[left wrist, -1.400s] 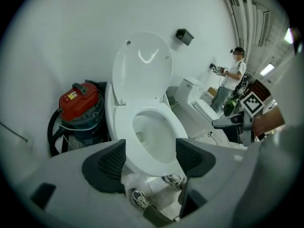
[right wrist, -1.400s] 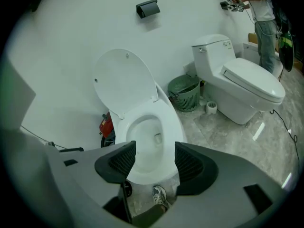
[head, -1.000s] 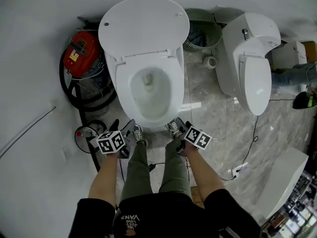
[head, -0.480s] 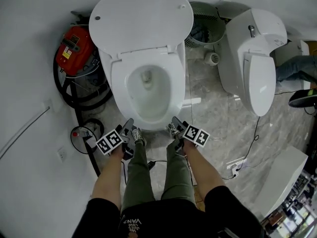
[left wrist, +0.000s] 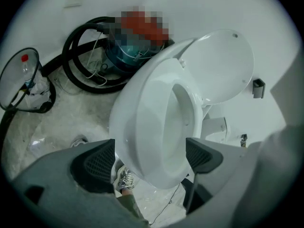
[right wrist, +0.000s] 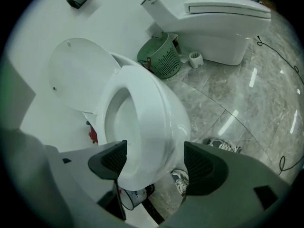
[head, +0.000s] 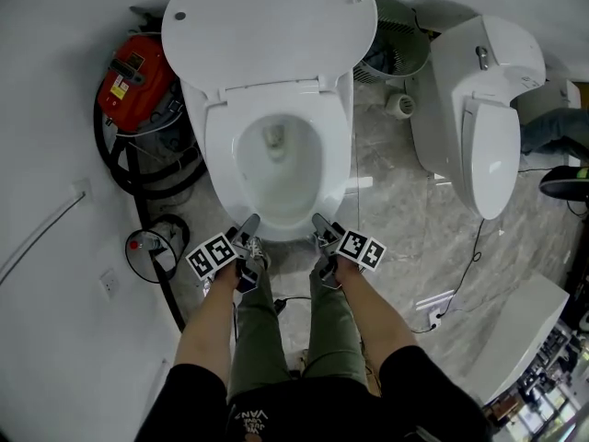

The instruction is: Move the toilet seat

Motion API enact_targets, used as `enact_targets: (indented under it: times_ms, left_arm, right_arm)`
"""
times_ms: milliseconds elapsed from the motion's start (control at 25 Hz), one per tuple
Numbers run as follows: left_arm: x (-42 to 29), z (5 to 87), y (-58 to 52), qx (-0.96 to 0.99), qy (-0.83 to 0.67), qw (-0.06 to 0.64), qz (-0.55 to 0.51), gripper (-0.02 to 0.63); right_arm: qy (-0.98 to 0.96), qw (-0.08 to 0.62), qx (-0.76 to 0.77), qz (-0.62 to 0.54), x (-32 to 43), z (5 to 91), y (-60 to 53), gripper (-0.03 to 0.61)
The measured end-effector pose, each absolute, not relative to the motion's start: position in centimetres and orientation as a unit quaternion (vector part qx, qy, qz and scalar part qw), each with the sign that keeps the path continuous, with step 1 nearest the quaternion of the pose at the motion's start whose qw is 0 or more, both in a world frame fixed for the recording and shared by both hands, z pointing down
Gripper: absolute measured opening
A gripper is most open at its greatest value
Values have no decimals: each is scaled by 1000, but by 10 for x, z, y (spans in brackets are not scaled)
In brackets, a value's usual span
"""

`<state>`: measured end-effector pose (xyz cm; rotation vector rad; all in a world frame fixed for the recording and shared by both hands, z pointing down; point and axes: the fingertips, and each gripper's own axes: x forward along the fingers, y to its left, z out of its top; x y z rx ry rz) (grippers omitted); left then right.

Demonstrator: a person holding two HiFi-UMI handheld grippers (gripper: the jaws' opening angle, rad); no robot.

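Note:
The white toilet (head: 276,219) has its lid (head: 267,26) raised against the wall and its seat (head: 219,150) lying flat on the bowl. My left gripper (head: 247,230) and right gripper (head: 322,226) hover side by side at the bowl's front rim. In the left gripper view the left gripper (left wrist: 148,158) has just been opening, and the seat (left wrist: 159,96) and bowl front show in the gap, untouched by the pads. The right gripper (right wrist: 156,161) has also been opening, its pads standing apart from the seat (right wrist: 142,101).
A red vacuum (head: 129,76) with a coiled black hose stands left of the toilet. A green basket (head: 396,35) and a second toilet (head: 488,109) stand on the right. A cable with a plug (head: 433,311) lies on the marble floor. The person's shoes are under the grippers.
Both grippers have sunk toward the front rim of the bowl and their jaws have spread wider. The left gripper has rolled, turning its marker cube.

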<state>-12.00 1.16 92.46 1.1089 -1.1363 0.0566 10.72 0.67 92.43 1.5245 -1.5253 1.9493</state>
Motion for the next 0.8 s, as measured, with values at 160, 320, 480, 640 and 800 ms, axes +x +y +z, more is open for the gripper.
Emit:
enact_targets:
  times_ms: [160,320,480,640,800]
  left_arm:
    - [-114,932,14,497,-504,706,27,465]
    - [-110,934,11,504,-494,708,27,465]
    - [-105,930,0,521,-478,707,21,465]
    - [-106,926,-2,515,-480,710,8,466]
    - [-107,923,-1,516,-494,700,10,445]
  right_arm:
    - [-520,112,516,671,98,929,6,359]
    - [-519,109,511,677,91,933,5,359]
    - [-512,101,514,681,88,934,3,362]
    - [-510,99,514,683,86,931,2,370]
    - [-515,102,508,682,85,926,3,374]
